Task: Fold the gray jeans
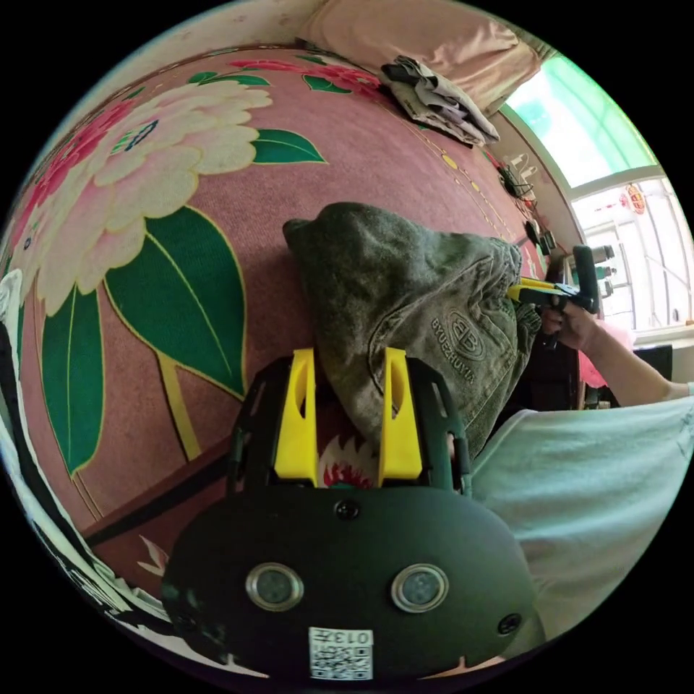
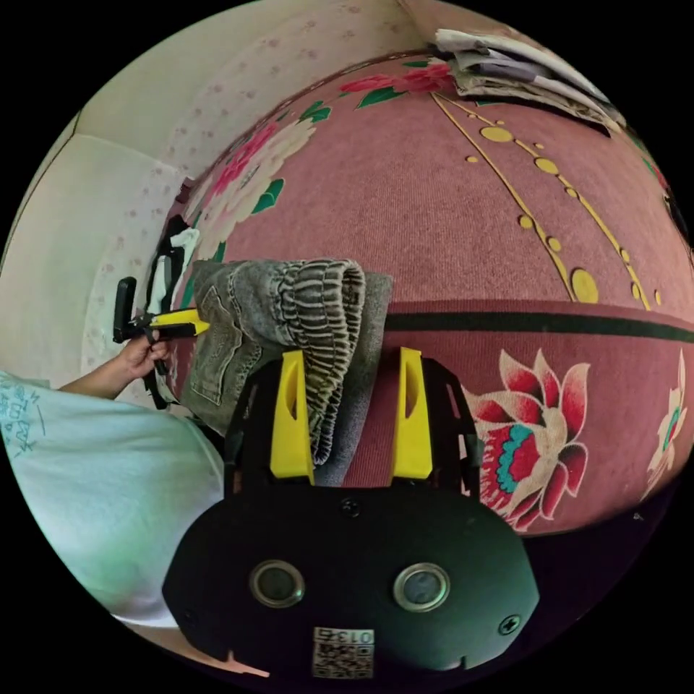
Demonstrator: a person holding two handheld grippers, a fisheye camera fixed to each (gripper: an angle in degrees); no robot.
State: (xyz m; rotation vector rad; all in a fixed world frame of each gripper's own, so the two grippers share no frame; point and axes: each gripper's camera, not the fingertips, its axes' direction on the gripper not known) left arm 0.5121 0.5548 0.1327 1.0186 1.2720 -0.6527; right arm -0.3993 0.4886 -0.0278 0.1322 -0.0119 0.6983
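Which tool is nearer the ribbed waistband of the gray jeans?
Right. The right tool has the ribbed waistband between its jaws; the left tool sits at the far pocket edge.

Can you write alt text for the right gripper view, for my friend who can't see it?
Folded gray jeans lie on a pink flowered bedspread, with the right gripper open, its yellow fingers on either side of the folded edge. The left gripper, held in a person's hand, touches the far end of the jeans, and a pile of clothes sits behind.
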